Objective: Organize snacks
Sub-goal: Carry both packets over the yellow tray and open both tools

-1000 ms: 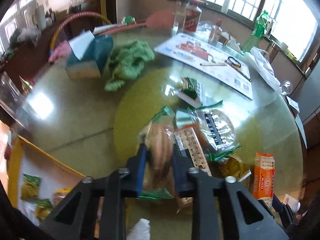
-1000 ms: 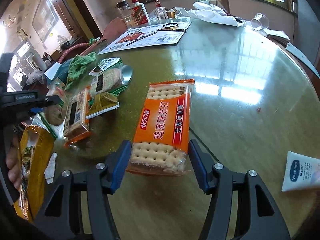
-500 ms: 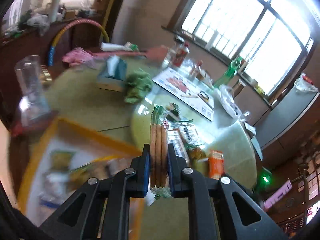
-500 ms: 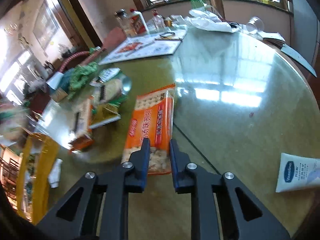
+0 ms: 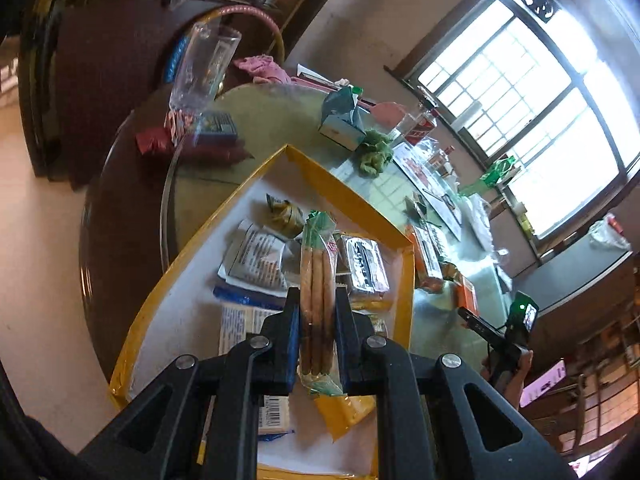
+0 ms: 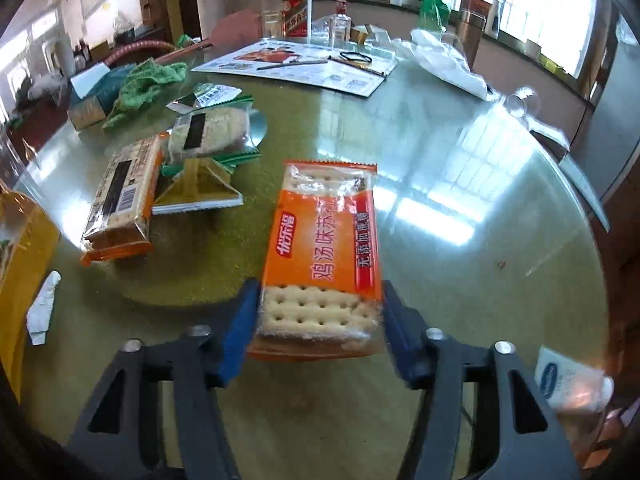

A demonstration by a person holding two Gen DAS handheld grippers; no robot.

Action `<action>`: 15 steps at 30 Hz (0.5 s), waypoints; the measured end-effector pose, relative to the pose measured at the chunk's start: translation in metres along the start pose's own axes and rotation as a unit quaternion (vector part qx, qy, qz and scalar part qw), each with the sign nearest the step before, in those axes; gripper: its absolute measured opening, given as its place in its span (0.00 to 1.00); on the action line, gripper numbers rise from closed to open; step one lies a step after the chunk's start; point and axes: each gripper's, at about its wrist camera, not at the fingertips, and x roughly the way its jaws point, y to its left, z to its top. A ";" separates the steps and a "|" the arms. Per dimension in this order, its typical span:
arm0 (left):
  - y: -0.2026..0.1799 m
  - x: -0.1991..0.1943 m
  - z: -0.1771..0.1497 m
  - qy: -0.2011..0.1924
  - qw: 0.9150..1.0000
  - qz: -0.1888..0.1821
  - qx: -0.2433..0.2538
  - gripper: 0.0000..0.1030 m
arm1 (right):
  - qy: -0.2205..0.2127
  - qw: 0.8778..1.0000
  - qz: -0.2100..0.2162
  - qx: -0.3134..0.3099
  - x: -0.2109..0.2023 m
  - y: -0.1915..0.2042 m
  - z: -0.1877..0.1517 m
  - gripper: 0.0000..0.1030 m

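Observation:
My left gripper (image 5: 317,332) is shut on a clear pack of round biscuits with green ends (image 5: 317,280) and holds it edge-on above the yellow-rimmed box (image 5: 352,200), which holds several snack packs. My right gripper (image 6: 318,320) has its jaws around the near end of an orange cracker pack (image 6: 324,248) lying on the glass table (image 6: 460,208); the blue pads (image 6: 240,328) sit at the pack's two sides. More snacks lie left of it: an orange-ended cracker pack (image 6: 120,196), a yellow triangular packet (image 6: 200,188) and a clear biscuit pack (image 6: 208,132).
A tissue box (image 5: 340,124) and green cloth (image 6: 148,80) lie at the far left of the table. A printed sheet (image 6: 300,64), bottles (image 6: 296,8) and a white bag (image 6: 448,64) stand at the back. A Vaseline sachet (image 6: 568,380) lies near right. A tall glass (image 5: 204,68) stands beyond the box.
My left gripper carried the biscuit pack from the table to above the yellow box. My right gripper shut briefly over the orange cracker pack, and now has its jaws wide around the pack's end.

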 end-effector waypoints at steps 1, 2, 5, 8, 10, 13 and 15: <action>0.002 0.000 0.000 -0.001 1.000 -0.002 -0.001 0.13 | 0.011 1.000 -0.001 0.003 -0.001 0.001 0.001 0.56; 0.005 0.000 -0.001 0.000 1.000 -0.005 -0.002 0.13 | 0.015 1.000 0.001 0.005 -0.002 0.000 0.000 0.56; 0.018 -0.006 -0.006 0.003 1.000 -0.016 -0.007 0.13 | 0.010 0.999 0.012 0.027 -0.009 -0.004 -0.011 0.56; 0.022 -0.003 -0.009 0.013 1.000 -0.024 -0.005 0.13 | 0.007 0.995 0.066 0.070 -0.020 -0.009 -0.022 0.56; 0.025 -0.002 -0.011 0.014 0.999 -0.029 -0.004 0.13 | 0.001 0.989 0.105 0.106 -0.037 -0.012 -0.030 0.56; 0.031 0.001 -0.012 0.017 0.999 -0.026 -0.009 0.13 | -0.041 0.986 0.128 0.102 -0.083 0.010 -0.038 0.56; 0.030 0.002 -0.011 0.016 1.000 -0.014 0.000 0.13 | -0.061 0.981 0.159 0.089 -0.108 0.029 -0.037 0.56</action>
